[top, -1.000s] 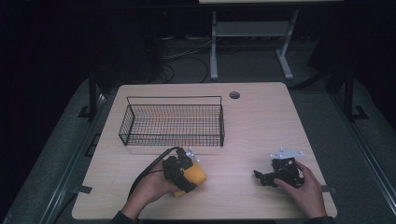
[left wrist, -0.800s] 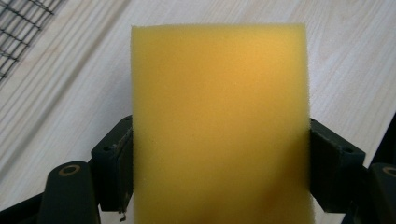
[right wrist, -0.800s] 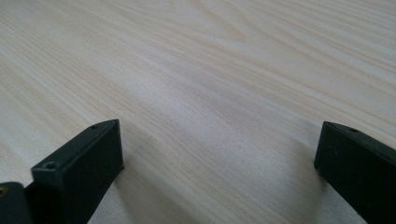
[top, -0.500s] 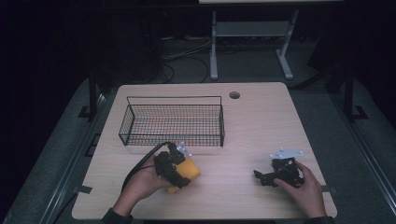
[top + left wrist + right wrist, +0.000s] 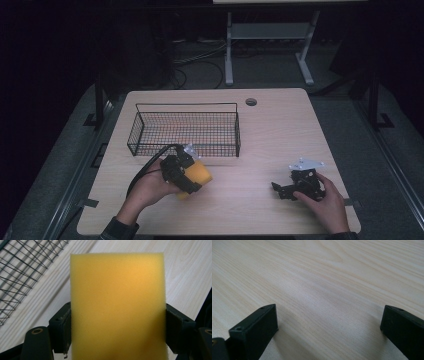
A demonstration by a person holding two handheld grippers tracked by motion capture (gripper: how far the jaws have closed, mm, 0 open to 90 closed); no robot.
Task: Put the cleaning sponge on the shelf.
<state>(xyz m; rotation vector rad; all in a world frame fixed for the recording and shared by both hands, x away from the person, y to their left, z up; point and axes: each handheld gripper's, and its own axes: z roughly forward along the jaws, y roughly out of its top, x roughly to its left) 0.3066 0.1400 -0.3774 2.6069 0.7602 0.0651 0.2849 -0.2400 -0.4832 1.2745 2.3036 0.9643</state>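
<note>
A yellow sponge (image 5: 197,176) (image 5: 117,305) sits clamped between the jaws of my left gripper (image 5: 187,175) (image 5: 117,327), lifted a little off the wooden table (image 5: 270,130) just in front of the black wire basket (image 5: 186,129). Both pads press on the sponge's sides. In the left gripper view the basket's mesh (image 5: 22,270) runs along the upper left. My right gripper (image 5: 285,191) (image 5: 329,322) rests low over bare wood near the table's front right, jaws wide apart with nothing between them.
A round cable hole (image 5: 251,102) lies at the table's far edge. A white stand (image 5: 267,45) and cables are on the dark floor beyond. The left gripper's black cable (image 5: 147,167) loops toward the basket's front.
My left hand has carried the sponge up and toward the basket's front wall. The right hand has stayed put.
</note>
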